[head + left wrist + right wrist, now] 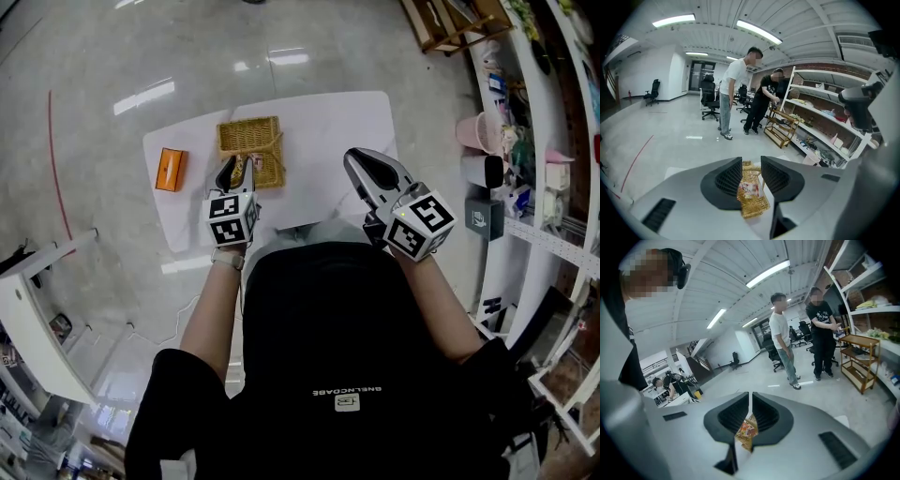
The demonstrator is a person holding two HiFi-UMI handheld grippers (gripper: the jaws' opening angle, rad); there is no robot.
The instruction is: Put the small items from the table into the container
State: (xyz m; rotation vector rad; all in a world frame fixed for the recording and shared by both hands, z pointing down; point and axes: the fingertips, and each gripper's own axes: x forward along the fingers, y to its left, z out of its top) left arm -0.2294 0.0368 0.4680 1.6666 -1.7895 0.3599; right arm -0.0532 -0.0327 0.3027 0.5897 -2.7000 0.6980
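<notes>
A wicker basket [249, 139] stands on the white table [328, 122], left of centre. My left gripper [236, 164] hangs over the basket's near edge. In the left gripper view the left gripper [751, 161] is shut on a small white and red packet [749, 190], and the basket [757, 206] lies below and beyond it. My right gripper [352, 157] is over the table's near right part, apart from the basket. In the right gripper view the right gripper [750, 397] has its jaws almost together, with an orange snack packet [746, 430] pinched low between them.
An orange box [171, 170] lies on the table's left end. Shelving with pink tubs and boxes [511, 141] runs along the right. Two people [740, 93] stand on the floor beyond the table beside a wooden rack [783, 127]. Office chairs stand further back.
</notes>
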